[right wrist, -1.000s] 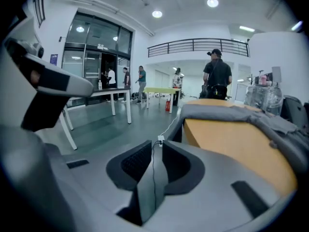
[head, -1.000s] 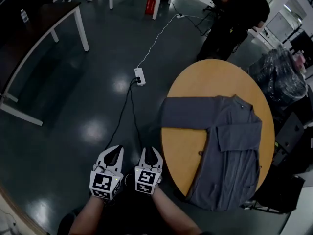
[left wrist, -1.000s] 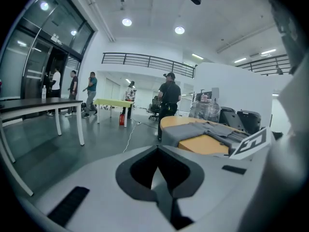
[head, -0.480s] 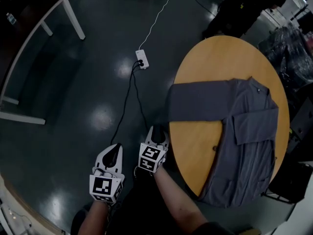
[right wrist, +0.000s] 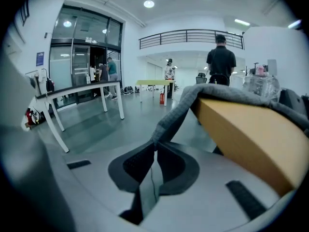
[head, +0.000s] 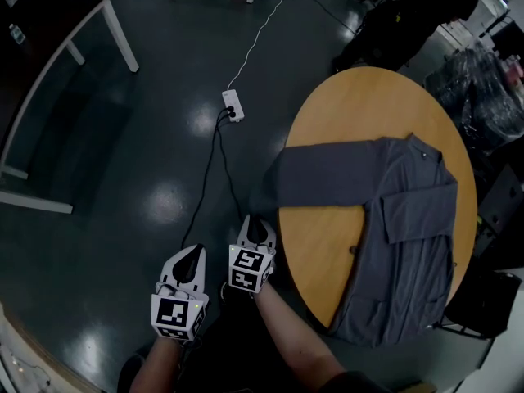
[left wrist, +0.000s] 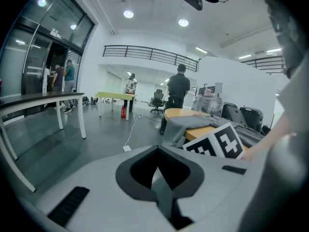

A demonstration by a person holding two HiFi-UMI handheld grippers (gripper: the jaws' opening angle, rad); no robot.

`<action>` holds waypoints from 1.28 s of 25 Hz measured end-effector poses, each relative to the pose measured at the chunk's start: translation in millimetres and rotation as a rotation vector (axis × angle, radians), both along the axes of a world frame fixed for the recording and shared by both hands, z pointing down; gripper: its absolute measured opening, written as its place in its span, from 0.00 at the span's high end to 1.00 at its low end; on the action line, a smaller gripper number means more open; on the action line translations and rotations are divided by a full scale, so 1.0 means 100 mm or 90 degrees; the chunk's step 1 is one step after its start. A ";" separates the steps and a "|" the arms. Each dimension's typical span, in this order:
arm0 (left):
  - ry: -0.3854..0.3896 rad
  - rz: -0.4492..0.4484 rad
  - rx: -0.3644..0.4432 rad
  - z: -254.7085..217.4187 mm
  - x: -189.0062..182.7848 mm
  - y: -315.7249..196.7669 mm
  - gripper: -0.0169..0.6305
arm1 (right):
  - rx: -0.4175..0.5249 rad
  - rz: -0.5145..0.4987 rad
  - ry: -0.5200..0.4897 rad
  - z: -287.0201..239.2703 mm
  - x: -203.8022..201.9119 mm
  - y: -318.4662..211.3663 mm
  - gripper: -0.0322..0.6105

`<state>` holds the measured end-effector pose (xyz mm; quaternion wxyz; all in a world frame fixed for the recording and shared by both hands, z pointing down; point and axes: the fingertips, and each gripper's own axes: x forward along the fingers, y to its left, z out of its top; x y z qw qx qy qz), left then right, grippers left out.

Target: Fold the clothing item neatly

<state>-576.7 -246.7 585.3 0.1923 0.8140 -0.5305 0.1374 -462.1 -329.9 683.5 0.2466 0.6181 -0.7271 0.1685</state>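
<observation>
dark glossy floor (head: 106, 162) fills the left and centre of the head view, ceiling lights mirrored in it. white power strip (head: 232, 105) lies upper centre; a white cable runs up from it, black cables run down toward the bottom.

round wooden table (head: 360, 105) at the right of the frame. grey shirt (head: 409, 228) lies flat on it, collar toward the upper right, hem hanging over the lower edge. one arm is folded across the chest. the other sleeve (head: 327, 178) runs out to the left and past the table's left edge, its end drooping toward the floor.

right gripper (right wrist: 154, 144): low beside the table's left edge, in the lower centre of the head view. jaws have just been closing and are clenched on the very tip of the drooping sleeve, cloth pinched at the jaw tips and rising to the tabletop.

left gripper (left wrist: 155, 150): lower left of the other one, over bare floor, well apart from the table. jaws pressed together, nothing between them.

white table legs (head: 123, 35) upper left. person in dark clothes (head: 409, 15) stands beyond the table, upper right.
</observation>
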 end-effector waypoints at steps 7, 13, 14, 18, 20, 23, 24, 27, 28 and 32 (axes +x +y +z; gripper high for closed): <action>0.001 0.012 0.013 -0.25 -0.04 0.06 0.96 | 0.049 -0.055 -0.069 -0.79 -0.26 0.24 0.93; 0.014 0.041 0.036 -0.47 0.14 -0.04 0.96 | 0.097 -0.061 -0.110 -1.55 -0.13 0.28 0.93; 0.016 0.049 0.038 -0.50 0.19 -0.04 0.96 | 0.101 -0.053 -0.116 -1.66 -0.06 0.29 0.93; 0.018 0.085 0.045 -0.63 0.46 -0.01 0.96 | 0.126 -0.004 -0.147 -2.09 0.35 0.34 0.93; 0.017 0.106 0.055 -0.71 0.62 -0.01 0.96 | 0.152 0.014 -0.152 -2.32 0.58 0.35 0.93; 0.024 0.130 0.073 -0.88 0.88 -0.05 0.96 | 0.195 0.030 -0.150 -2.66 0.96 0.40 0.93; 0.028 0.135 0.079 -0.94 0.98 -0.06 0.96 | 0.207 0.033 -0.149 -2.76 1.11 0.43 0.93; 0.037 0.149 0.106 -1.15 1.31 -0.07 0.96 | 0.231 0.042 -0.142 -2.94 1.60 0.56 0.93; 0.039 0.152 0.116 -1.22 1.44 -0.06 0.96 | 0.235 0.045 -0.138 -2.97 1.78 0.61 0.93; 0.043 0.164 0.141 -1.41 2.01 0.06 0.96 | 0.236 0.068 -0.116 -2.95 2.57 0.76 0.93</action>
